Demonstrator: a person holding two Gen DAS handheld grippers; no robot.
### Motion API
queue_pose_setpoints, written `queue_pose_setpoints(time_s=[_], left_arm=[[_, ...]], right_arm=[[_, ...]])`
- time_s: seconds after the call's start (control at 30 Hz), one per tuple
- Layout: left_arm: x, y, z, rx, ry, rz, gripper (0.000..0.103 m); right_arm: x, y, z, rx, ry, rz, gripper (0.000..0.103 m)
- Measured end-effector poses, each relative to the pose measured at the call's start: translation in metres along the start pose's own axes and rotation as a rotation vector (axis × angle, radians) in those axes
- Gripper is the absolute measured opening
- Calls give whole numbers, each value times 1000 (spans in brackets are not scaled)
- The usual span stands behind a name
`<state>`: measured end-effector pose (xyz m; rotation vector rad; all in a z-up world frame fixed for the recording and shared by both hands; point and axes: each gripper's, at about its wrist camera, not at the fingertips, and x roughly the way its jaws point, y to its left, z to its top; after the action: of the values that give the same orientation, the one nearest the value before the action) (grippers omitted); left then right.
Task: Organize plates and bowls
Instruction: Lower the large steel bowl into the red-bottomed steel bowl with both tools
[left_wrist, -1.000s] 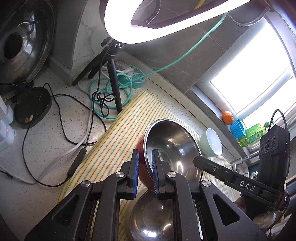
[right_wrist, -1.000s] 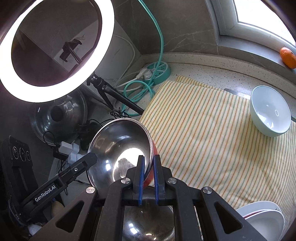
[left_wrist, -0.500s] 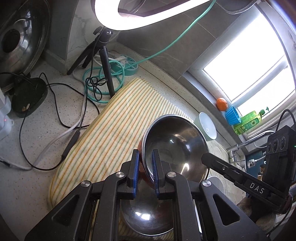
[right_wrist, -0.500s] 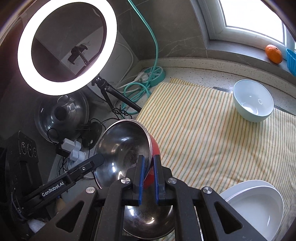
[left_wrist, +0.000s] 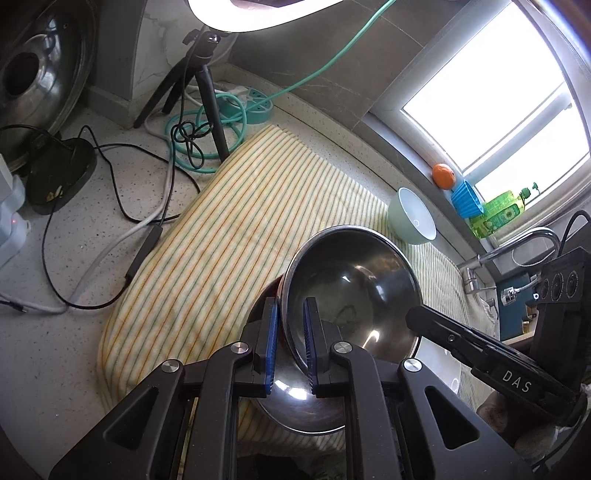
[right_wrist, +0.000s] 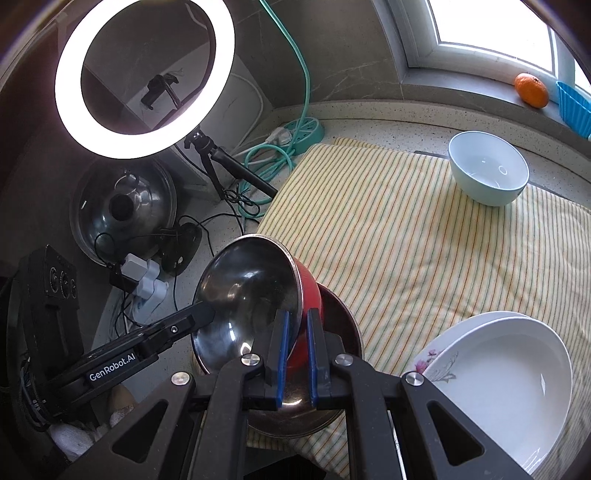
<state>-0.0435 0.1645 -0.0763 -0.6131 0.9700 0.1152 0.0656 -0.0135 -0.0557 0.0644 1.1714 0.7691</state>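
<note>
Jaws on both sides are clamped on opposite rims of one steel bowl with a red outside (right_wrist: 255, 291): my left gripper (left_wrist: 290, 343) pinches the rim nearest its camera, one blue pad inside and one outside, and my right gripper (right_wrist: 294, 349) does the same on the far rim. Two grips, I judge, because the bowl is wide and slippery and one pinch would let it swing.

Bowl is tilted, its mouth facing the left side, and it hangs just above a second steel bowl (right_wrist: 343, 325) that sits on the striped cloth (right_wrist: 399, 236). Whether the two touch I cannot tell. Judgement: the step in hand is nesting the red bowl into the lower one, so it needs levelling before release.

Just to the right of that, at the cloth's near edge, stacked white plates (right_wrist: 495, 373), the lower one with a flower print. Farther back on the cloth, well apart, a pale green bowl (right_wrist: 487, 173) stands upright and alone; it looks to be the piece left to sort.

Beyond the cloth, on the desk (left_wrist: 55, 332): tangled black cables, a green hose coil (left_wrist: 207, 133), a tripod with ring light (right_wrist: 144, 77), a pot lid (right_wrist: 122, 206) leaning at the wall. On the window sill, an orange (right_wrist: 530, 89).
</note>
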Motion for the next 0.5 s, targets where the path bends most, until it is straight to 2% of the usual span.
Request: queue_pose_setpoints(time_s=[0.5], left_arm=[[9,-5,-14,57,52,23,11]], right_arm=[[17,-17,-29,53,84,-6,9]])
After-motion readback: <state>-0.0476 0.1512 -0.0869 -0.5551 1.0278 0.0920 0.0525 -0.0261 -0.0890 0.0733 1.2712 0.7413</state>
